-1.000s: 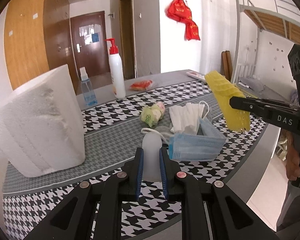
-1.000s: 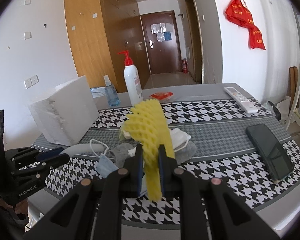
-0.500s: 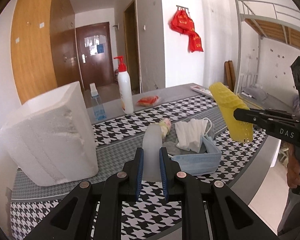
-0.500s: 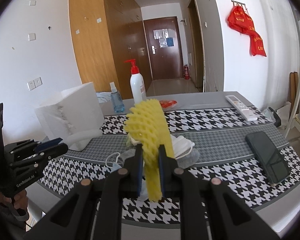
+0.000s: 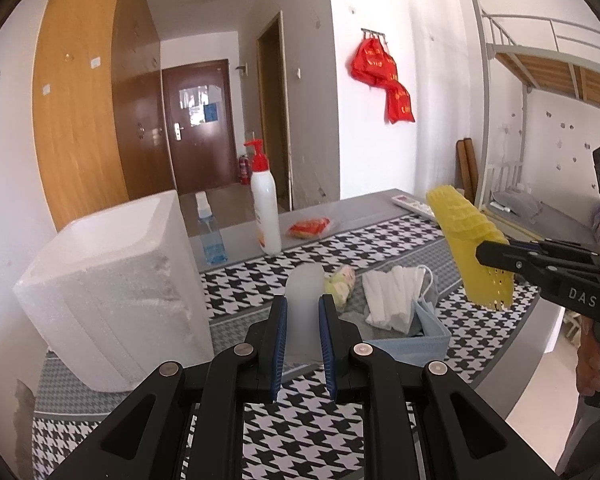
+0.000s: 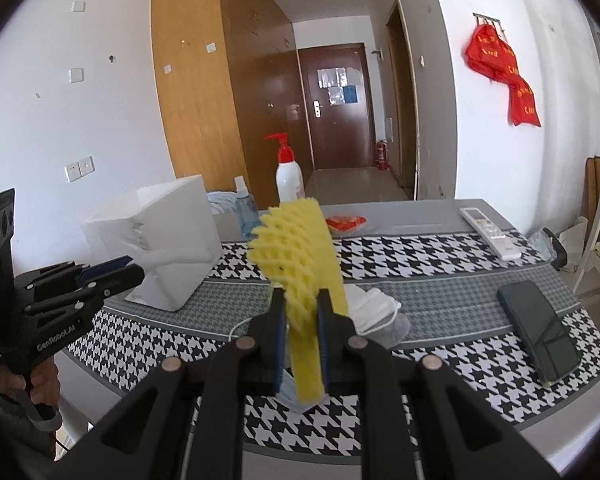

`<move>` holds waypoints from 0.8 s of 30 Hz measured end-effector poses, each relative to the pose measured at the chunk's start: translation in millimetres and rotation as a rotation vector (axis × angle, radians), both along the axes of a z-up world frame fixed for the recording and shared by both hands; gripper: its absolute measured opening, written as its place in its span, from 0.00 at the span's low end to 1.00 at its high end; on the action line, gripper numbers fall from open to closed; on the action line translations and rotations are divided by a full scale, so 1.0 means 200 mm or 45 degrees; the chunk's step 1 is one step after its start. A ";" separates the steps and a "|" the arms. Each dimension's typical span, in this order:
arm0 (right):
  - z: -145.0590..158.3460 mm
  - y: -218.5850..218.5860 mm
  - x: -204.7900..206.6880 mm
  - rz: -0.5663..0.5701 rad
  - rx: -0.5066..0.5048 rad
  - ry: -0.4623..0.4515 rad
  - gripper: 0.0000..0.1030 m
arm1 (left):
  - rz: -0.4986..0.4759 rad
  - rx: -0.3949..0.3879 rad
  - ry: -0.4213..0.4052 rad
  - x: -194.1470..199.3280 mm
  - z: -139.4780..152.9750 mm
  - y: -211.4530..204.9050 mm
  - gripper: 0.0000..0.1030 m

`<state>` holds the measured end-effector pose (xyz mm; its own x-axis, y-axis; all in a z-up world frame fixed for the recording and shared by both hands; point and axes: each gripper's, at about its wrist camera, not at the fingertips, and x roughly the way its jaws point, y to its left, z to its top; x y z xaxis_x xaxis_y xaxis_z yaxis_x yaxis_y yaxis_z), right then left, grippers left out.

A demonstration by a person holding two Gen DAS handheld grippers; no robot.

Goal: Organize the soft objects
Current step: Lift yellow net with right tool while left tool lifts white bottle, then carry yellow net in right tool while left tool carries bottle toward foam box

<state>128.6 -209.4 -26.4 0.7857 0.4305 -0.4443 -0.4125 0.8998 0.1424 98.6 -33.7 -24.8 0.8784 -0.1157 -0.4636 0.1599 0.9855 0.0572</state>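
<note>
My left gripper is shut on a translucent white soft strip, held above the houndstooth table. In the right wrist view the left gripper shows at the left with the white strip curving out of it. My right gripper is shut on a yellow foam net, which stands upright between the pads. The left wrist view shows that right gripper at the right edge, with the yellow net hanging over the table's right end. White masks, a blue mask and a small green-pink bundle lie mid-table.
A white foam box stands at the left. Behind the pile are a pump bottle, a small spray bottle and a red packet. A dark phone and a remote lie at the right.
My left gripper has risen and tipped upward with the white strip, so the masks sit lower in its view. The right gripper keeps the yellow net almost still.
</note>
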 end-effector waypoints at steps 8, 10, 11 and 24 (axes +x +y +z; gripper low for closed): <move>0.03 0.03 0.03 0.016 0.000 -0.015 0.17 | 0.021 -0.004 -0.034 0.02 0.04 0.04 0.17; 0.04 0.03 0.03 0.023 -0.001 -0.021 0.17 | 0.032 0.006 -0.045 0.02 0.04 0.04 0.17; 0.05 0.04 0.04 0.027 0.001 -0.022 0.17 | 0.033 0.005 -0.045 0.03 0.05 0.04 0.17; 0.10 0.10 0.07 0.062 0.021 -0.041 0.17 | 0.059 0.024 -0.092 0.06 0.13 0.08 0.17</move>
